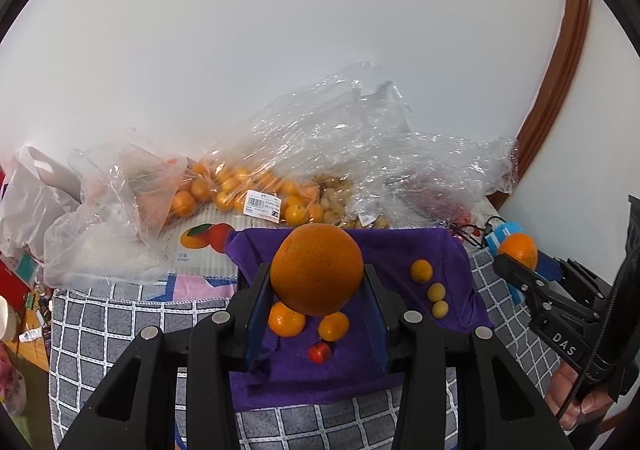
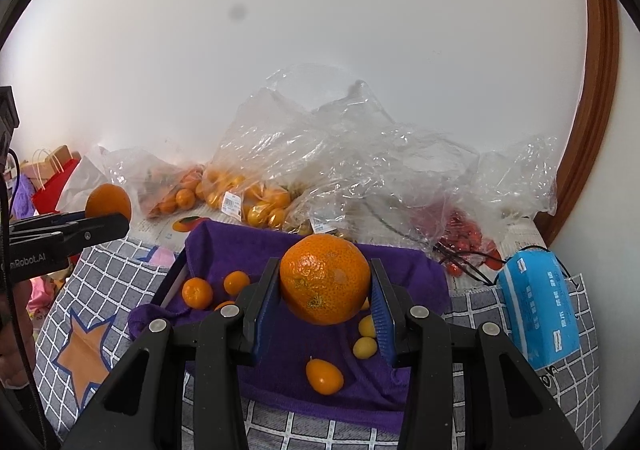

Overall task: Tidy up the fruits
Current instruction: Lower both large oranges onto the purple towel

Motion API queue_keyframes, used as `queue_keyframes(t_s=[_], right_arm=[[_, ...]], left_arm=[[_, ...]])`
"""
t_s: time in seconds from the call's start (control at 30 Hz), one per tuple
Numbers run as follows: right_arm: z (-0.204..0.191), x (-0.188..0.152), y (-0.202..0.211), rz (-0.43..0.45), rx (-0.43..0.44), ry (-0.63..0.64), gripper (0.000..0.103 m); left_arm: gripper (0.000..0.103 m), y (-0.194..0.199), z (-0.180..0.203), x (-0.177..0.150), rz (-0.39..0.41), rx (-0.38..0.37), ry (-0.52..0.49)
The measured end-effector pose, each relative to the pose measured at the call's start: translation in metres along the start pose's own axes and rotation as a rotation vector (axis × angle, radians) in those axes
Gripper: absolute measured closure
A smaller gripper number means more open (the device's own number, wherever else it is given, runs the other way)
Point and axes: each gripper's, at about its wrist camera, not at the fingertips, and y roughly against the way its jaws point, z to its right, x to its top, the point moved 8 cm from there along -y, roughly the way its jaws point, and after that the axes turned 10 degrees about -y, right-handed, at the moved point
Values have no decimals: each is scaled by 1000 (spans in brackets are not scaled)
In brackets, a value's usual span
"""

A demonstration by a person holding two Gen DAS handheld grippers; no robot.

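Left gripper (image 1: 318,282) clamped on a large orange (image 1: 317,269), held above the purple towel (image 1: 400,250); right gripper (image 2: 325,286) likewise clamped on a second large orange (image 2: 325,279), over the same towel. Judged firm, fairly heavy, rind dimpled and slightly yielding; best taken across the widest girth, as here, with moderate squeeze to avoid bruising. Scattered on the towel: two mandarins (image 1: 286,319), a small red fruit (image 1: 320,352), a kumquat (image 2: 324,376) and pale yellow small fruits (image 1: 436,292); light, prone to rolling. Behind, against the wall: clear plastic bag of small oranges (image 1: 240,186) bearing a price label (image 1: 262,207); neighbouring bag of pale brownish fruit (image 1: 336,198); bag of red fruits (image 2: 466,234), contents partly hidden by crumpled film. Blue tissue pack (image 2: 538,310) at right on the checked cloth (image 2: 472,302).
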Motion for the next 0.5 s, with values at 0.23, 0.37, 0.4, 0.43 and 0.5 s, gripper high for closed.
queue_keyframes(t_s=[0.23,0.37,0.4,0.43,0.5], right_arm=[[10,-4,-23,-29,-4,-27,61],[12,-8,-40,-53,-3,-34,61],[12,-10,-45,-61,-3,-36,61],[13,-12,-49,-68,-2,-37,61],[13,-17,-60,-90,-2,-39,61]], left_arm=[[62,-22,-10,0,-28,8,16],[62,-44,-15,-6,-63,14,26],[62,-50,-16,-7,-74,12,29],[62,-54,-17,-8,-81,12,32],[62,-64,-19,-10,-97,13,36]])
